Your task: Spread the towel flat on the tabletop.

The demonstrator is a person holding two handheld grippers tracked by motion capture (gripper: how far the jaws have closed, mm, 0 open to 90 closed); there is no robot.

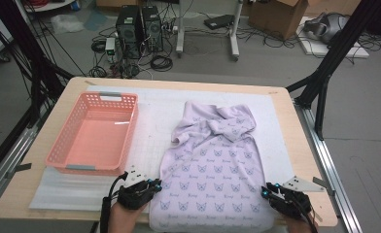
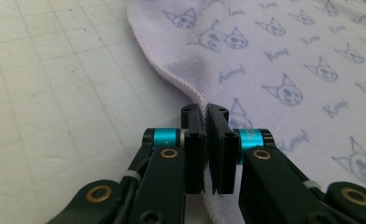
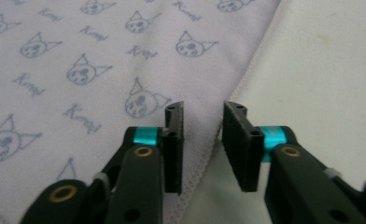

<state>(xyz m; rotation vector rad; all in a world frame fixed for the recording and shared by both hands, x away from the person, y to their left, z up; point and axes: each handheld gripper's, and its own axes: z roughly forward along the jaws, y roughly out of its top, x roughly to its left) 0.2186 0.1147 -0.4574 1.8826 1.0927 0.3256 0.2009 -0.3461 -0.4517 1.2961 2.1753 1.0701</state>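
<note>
Down at the near table edge, the lilac towel point(image 1: 213, 165) lies flat beside the pink basket point(image 1: 94, 133); left gripper point(image 2: 205, 112) is clamped on its hem, right gripper point(image 3: 203, 114) straddles the opposite hem, jaws apart, not yet pinching

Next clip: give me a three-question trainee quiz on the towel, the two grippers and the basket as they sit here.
1. True or false: the left gripper is shut on the edge of the towel.
2. The right gripper is: A) clamped on the towel's hem, B) open with the hem between its jaws, C) inside the basket.
3. What lies in the pink basket?

Key:
1. True.
2. B.
3. Nothing, as far as the high view shows; it stands left of the towel on the table.
</note>
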